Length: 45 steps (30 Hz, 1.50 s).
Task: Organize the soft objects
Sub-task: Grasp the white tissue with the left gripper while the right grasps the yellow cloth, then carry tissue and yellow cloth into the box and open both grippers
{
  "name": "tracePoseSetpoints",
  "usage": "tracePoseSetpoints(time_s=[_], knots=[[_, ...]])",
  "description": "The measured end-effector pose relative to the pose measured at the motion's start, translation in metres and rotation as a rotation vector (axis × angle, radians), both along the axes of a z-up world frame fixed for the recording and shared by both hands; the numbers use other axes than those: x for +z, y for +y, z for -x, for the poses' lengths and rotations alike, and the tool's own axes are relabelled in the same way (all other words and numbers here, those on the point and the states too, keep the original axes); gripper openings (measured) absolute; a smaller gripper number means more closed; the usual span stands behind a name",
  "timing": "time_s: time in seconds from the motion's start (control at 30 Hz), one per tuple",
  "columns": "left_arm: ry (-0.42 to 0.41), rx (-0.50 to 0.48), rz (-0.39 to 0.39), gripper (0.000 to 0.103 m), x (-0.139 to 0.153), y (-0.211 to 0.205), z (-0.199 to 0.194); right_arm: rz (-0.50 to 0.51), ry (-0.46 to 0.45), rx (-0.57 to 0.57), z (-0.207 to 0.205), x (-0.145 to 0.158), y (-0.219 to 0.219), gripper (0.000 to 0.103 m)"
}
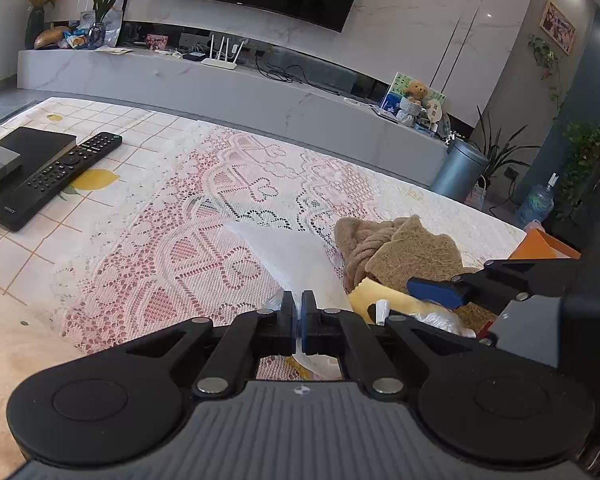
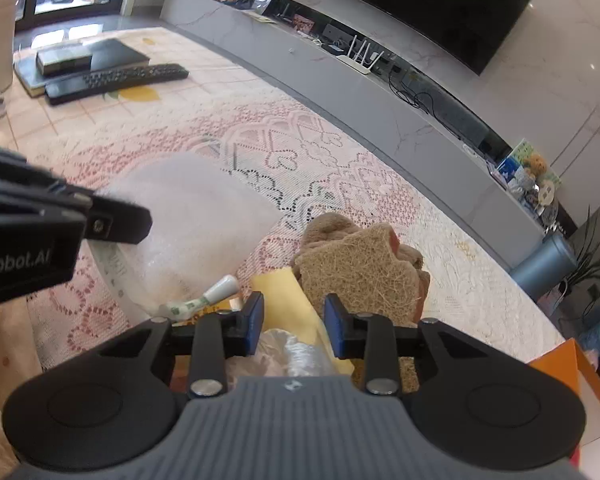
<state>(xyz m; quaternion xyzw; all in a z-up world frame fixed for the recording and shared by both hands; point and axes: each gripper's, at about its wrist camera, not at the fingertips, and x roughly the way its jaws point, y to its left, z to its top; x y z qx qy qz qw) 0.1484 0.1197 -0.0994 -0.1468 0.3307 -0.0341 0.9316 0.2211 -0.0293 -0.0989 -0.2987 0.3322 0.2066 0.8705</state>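
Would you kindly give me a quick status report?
Left gripper shut on white cloth. Right gripper open over yellow cloth. Brown loofah pad close ahead.

The white cloth (image 1: pixel 296 256) looks soft and faintly textured; the tan scrub pad (image 2: pixel 356 276) is coarse and fibrous, the brown towel (image 1: pixel 360 240) nubby. The lace tablecloth (image 1: pixel 204 216) is openwork and matt; the remote (image 1: pixel 60 176) is smooth black plastic.
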Motion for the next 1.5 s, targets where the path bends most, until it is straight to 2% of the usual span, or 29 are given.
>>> tracePoseSetpoints(time_s=[0.13, 0.2, 0.23, 0.57, 0.73, 0.9, 1.1, 1.23, 1.5], knots=[[0.001, -0.001, 0.011, 0.002, -0.001, 0.002, 0.001, 0.022, 0.035, 0.007, -0.001, -0.005, 0.007, 0.020], [0.002, -0.001, 0.014, 0.002, -0.001, 0.002, 0.001, 0.010, 0.044, 0.004, -0.001, -0.004, 0.007, 0.002], [0.000, -0.002, 0.015, 0.002, -0.001, 0.002, 0.001, 0.005, 0.045, 0.006, -0.001, -0.002, 0.007, 0.000], [-0.058, -0.027, 0.015, 0.002, 0.005, 0.000, 0.011, -0.096, 0.056, -0.028, 0.003, 0.034, -0.004, 0.000], [-0.091, -0.059, 0.039, 0.002, 0.012, -0.001, 0.018, -0.249, 0.124, -0.099, 0.005, 0.061, -0.037, 0.000], [-0.093, -0.098, 0.071, 0.002, 0.021, -0.009, 0.036, -0.442, 0.214, -0.197, 0.019, 0.070, -0.078, 0.000], [-0.093, -0.104, 0.100, 0.002, 0.033, -0.017, 0.058, -0.598, 0.222, -0.285, 0.055, 0.074, -0.113, 0.000], [-0.101, -0.114, 0.050, 0.002, 0.049, -0.032, 0.071, -0.677, 0.195, -0.315, 0.080, 0.083, -0.129, 0.000], [-0.155, -0.163, -0.095, 0.001, 0.080, -0.071, 0.089, -0.763, 0.060, -0.325, 0.120, 0.116, -0.166, 0.000]])
